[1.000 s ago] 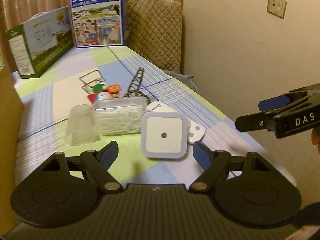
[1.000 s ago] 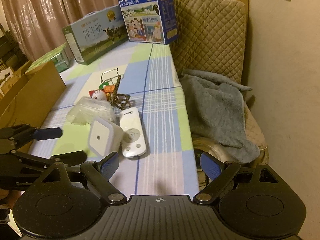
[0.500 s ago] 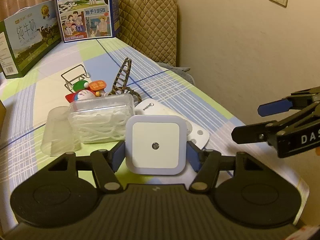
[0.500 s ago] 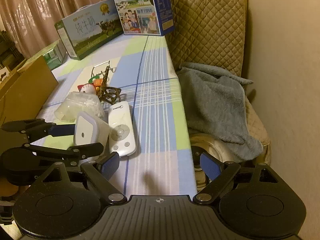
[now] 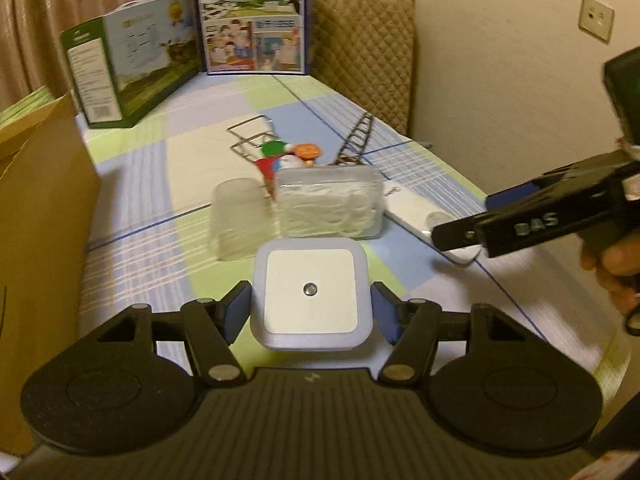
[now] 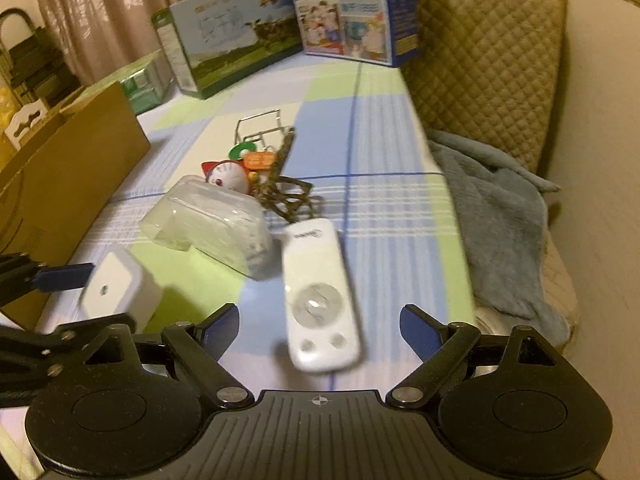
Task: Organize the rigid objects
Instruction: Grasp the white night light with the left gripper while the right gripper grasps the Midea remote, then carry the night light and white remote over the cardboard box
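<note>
My left gripper (image 5: 311, 312) is shut on a square white night light (image 5: 310, 294), held just above the cloth; it also shows in the right wrist view (image 6: 116, 286). My right gripper (image 6: 320, 330) is open and empty, with a white remote (image 6: 318, 292) lying between its fingers on the table. Beyond lie a clear plastic box (image 5: 330, 208) of white bands, a clear cup (image 5: 240, 220) on its side, a Doraemon toy (image 6: 228, 176), a wire stand (image 5: 252, 138) and a brown ladder piece (image 5: 358, 136).
A cardboard box (image 5: 44, 208) stands at the left. Two milk cartons (image 5: 252, 20) (image 5: 132, 68) stand at the far end. A quilted chair (image 6: 488, 56) with a grey blanket (image 6: 500, 216) is off the table's right edge (image 6: 460, 220).
My left gripper closed on the night light and drew it back toward the left. My right gripper moved forward over the remote, which now lies between its open fingers.
</note>
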`<state>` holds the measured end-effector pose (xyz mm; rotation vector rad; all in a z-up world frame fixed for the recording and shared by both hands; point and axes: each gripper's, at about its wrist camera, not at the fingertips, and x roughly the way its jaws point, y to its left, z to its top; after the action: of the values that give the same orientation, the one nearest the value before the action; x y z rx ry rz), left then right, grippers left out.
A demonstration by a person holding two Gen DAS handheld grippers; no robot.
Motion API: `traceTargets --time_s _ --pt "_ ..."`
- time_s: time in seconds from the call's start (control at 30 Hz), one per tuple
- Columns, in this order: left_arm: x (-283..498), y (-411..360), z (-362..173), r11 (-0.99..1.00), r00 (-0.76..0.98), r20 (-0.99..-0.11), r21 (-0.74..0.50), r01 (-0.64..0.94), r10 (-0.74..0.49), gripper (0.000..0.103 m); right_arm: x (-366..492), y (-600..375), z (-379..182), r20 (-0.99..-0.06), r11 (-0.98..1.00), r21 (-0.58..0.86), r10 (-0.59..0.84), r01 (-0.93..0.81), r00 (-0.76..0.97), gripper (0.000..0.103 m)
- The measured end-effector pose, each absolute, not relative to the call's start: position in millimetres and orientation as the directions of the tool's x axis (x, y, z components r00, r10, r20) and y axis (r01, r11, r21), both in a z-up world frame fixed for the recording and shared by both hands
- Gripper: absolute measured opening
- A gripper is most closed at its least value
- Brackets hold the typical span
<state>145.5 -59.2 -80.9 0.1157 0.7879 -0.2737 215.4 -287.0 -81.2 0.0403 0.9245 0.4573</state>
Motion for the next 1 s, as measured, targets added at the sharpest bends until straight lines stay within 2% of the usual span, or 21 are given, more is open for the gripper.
traceTargets --time_s 0.03,0.3,0.37,0.4,0.63,1.0 --pt "145.3 -56.6 -80.9 0.960 0.673 -0.712 -0.003 0.281 -0.199 0.060 219.5 -281.1 -83.4 -0.764 0.902 0.217 0.395 -0.374 0.510 0.077" --pt "143.6 -48.9 -79.4 0.962 0.672 -0.709 -0.029 0.271 -0.211 0.060 237.1 -253.7 -101.7 -0.801 0.905 0.097 0.318 -0.415 0.507 0.054" --pt "143.2 -48.1 -79.3 0.962 0.672 -0.710 -0.032 0.270 -0.212 0.060 236.2 -252.5 -102.4 -0.802 0.905 0.078 0.306 -0.418 0.512 0.046" --pt "143.4 -48.3 -79.5 0.962 0.670 -0.711 -0.036 0.270 -0.214 0.060 235.1 -252.1 -101.9 -0.803 0.906 0.067 0.298 -0.418 0.517 0.038" --pt "136.5 -45.5 -71.0 0.961 0.662 -0.714 -0.058 0.272 -0.230 0.060 215.4 -260.0 -85.4 -0.822 0.916 0.098 0.295 -0.388 0.487 0.037" --pt "97.9 -21.5 -8.8 0.968 0.714 -0.663 -0.065 0.243 -0.224 0.060 157.0 -256.5 5.7 -0.742 0.907 0.207 0.391 -0.368 0.546 0.037"
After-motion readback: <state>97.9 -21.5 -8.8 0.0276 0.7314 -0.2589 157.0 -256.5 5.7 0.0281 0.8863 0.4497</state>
